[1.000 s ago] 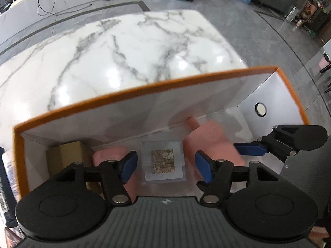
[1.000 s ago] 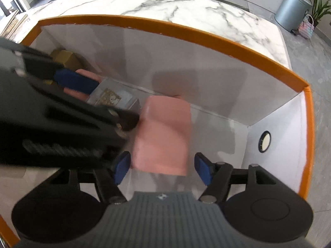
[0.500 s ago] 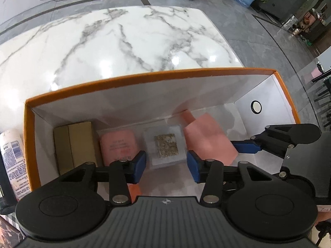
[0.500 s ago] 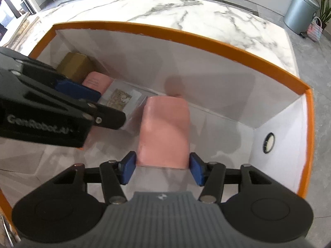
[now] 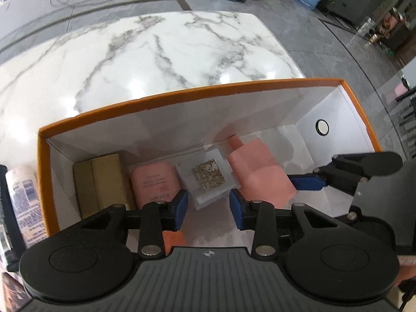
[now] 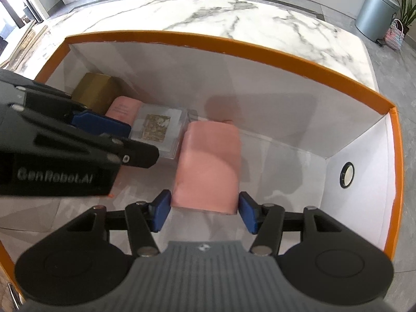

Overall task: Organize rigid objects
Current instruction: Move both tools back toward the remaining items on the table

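Marble table (image 5: 182,52); left jaws tight on clear case (image 5: 208,179), right jaws on pink box (image 6: 208,163).

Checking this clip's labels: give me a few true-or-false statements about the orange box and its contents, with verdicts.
1. The orange box sits on a marble table. True.
2. The gold box lies outside the orange box. False: it is inside it.
3. The clear case lies between the small pink box and the larger pink box. True.
4. The right gripper has its fingers either side of the gold box. False: they flank the larger pink box.
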### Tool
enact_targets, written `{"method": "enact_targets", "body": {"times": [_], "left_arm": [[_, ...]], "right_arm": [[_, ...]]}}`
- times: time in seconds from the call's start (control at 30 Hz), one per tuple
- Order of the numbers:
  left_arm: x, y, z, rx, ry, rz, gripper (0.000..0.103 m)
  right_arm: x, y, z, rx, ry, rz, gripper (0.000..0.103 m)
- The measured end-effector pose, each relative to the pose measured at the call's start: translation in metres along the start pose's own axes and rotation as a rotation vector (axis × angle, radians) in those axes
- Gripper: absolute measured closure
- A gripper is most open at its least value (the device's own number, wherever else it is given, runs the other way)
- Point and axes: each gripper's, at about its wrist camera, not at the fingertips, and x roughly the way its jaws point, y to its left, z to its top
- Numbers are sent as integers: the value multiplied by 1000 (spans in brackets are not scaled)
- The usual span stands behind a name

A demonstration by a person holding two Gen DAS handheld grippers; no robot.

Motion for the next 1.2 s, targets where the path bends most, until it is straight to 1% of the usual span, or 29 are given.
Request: {"method": "enact_targets", "body": {"times": [0.03, 0.1, 0.23, 0.43, 0.6, 0.7, 0.77, 0.87, 1.0, 1.07, 1.13, 1.2], "left_arm": [[-3, -1, -1, 10, -6, 3, 60], [-10, -2, -4, 19, -17, 1, 60], [-29, -3, -13, 40, -56, 4, 60], [-62, -2, -26, 36, -133, -13, 60], [-98, 1, -44, 69, -215, -9, 60], [-122, 9, -61, 80, -292, 20, 60], [-136, 17, -72, 83, -327, 38, 59], [-153, 36, -88, 53, -343, 49, 59], [-171, 67, -109, 11, -363, 102, 59], [-175, 83, -119, -13, -366, 131, 59], [-178, 97, -127, -41, -365, 160, 59], [-178, 112, -135, -67, -348, 170, 59]], "right_arm": [[-1, 1, 0, 1, -2, -2, 45], [-3, 2, -1, 4, -8, -14, 37], [-15, 8, -3, -2, -42, -79, 37], [-44, 17, -11, 26, -131, -111, 38], [-70, 34, -20, 62, -217, -60, 38], [-82, 55, -24, 68, -257, -41, 37], [-91, 71, -26, 72, -293, -27, 37], [-101, 96, -26, 74, -335, 17, 38], [-106, 136, -27, 43, -373, 66, 38], [-103, 155, -25, 20, -366, 102, 39], [-99, 173, -21, -4, -351, 133, 43], [-92, 192, -17, -27, -331, 156, 47]]}}
